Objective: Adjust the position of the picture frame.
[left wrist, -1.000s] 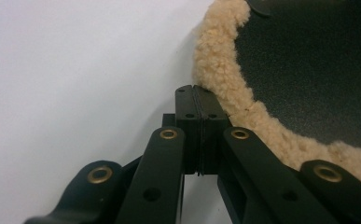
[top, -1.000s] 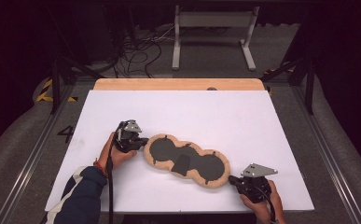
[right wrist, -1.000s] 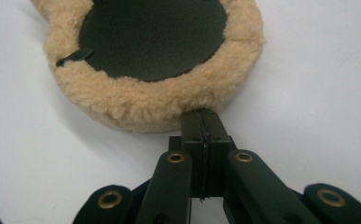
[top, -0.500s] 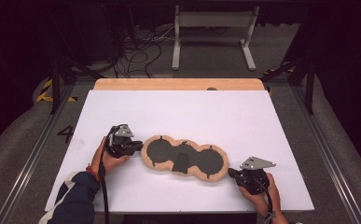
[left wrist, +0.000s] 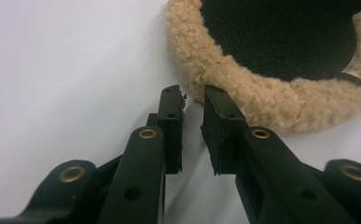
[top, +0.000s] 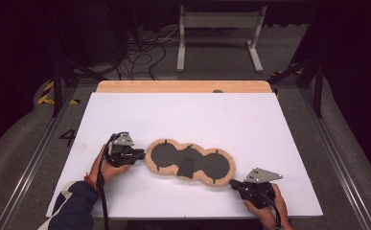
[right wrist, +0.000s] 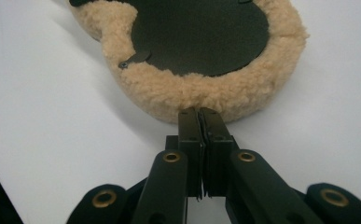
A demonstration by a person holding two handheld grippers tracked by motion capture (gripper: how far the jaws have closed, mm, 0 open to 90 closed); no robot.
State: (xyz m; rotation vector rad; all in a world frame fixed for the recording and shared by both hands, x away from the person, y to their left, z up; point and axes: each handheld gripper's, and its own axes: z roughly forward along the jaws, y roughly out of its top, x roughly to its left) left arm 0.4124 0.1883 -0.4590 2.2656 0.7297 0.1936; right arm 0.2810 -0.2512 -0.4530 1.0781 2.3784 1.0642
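While the right gripper [top: 235,184] lies low by the desk's [top: 269,124] near edge, jaws pinched on the fleece-rimmed pad [top: 190,162], the left gripper [top: 142,154] points level at the pad's other end, jaws just parted, nothing between.

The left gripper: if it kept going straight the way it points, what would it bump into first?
Most likely the fleecy tan rim of the cover, just past the left gripper, whose jaws have just been opening with nothing between them.

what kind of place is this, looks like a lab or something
Probably a lab or recording workspace, not a home. A white table stands inside a metal rail frame, loose cables trail across the grey floor behind it, and the surroundings are blacked out. A fleece pad lies on the table.
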